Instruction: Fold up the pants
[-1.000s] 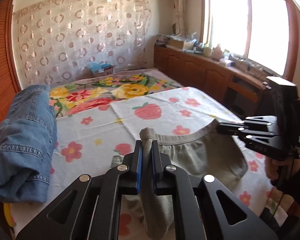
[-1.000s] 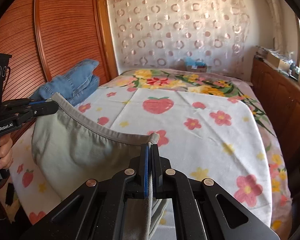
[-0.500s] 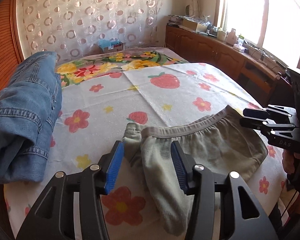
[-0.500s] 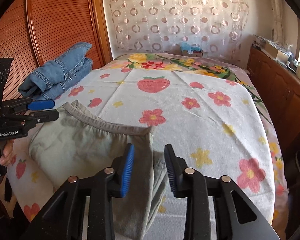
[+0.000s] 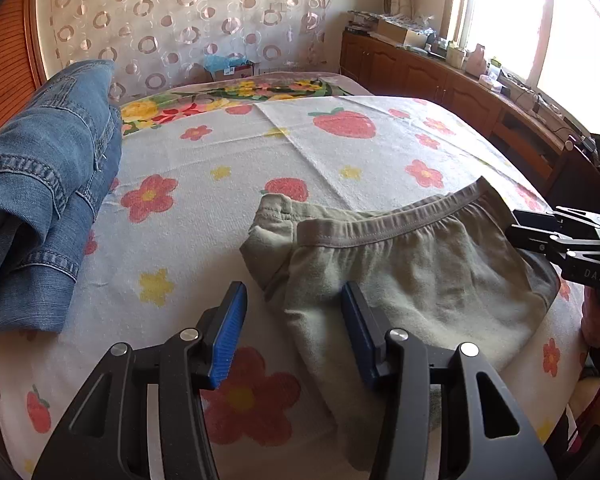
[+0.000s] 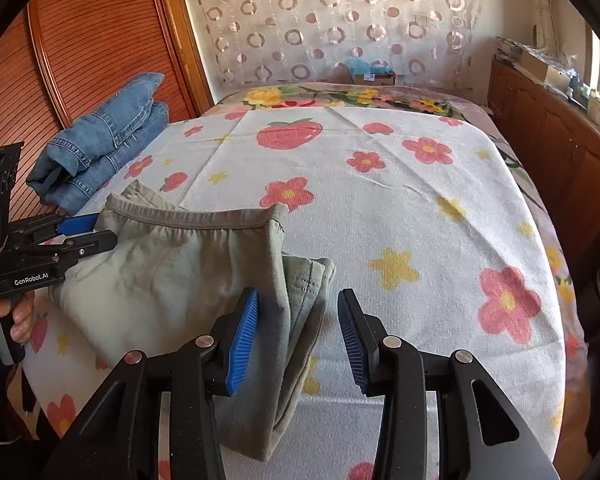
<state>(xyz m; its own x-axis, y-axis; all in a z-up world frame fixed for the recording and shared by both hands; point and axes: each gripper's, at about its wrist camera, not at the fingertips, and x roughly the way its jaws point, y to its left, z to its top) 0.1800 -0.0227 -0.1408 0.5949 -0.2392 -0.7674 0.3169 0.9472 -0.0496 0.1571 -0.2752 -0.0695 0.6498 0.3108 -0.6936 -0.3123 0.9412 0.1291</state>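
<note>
Both hand-held grippers released; pants (image 5: 412, 272) on floral bedspread (image 6: 400, 208), jeans (image 5: 40, 184) beside

Bedroom interior. A bed (image 6: 480, 208) fills the middle of the room, covered by a white towel-textured sheet (image 5: 204, 216) printed with red flowers, strawberries and yellow stars; a second floral spread (image 6: 364, 98) shows at the far end. A sheer curtain (image 6: 340, 20) with ring pattern hangs on the far wall. A reddish ribbed wooden panel (image 6: 96, 36) stands on one side. Low wooden cabinets (image 5: 432, 80) line the other side, their top cluttered with boxes and bottles. A window (image 5: 512, 20) above admits strong daylight. A small box (image 6: 372, 74) sits beyond the bed.
</note>
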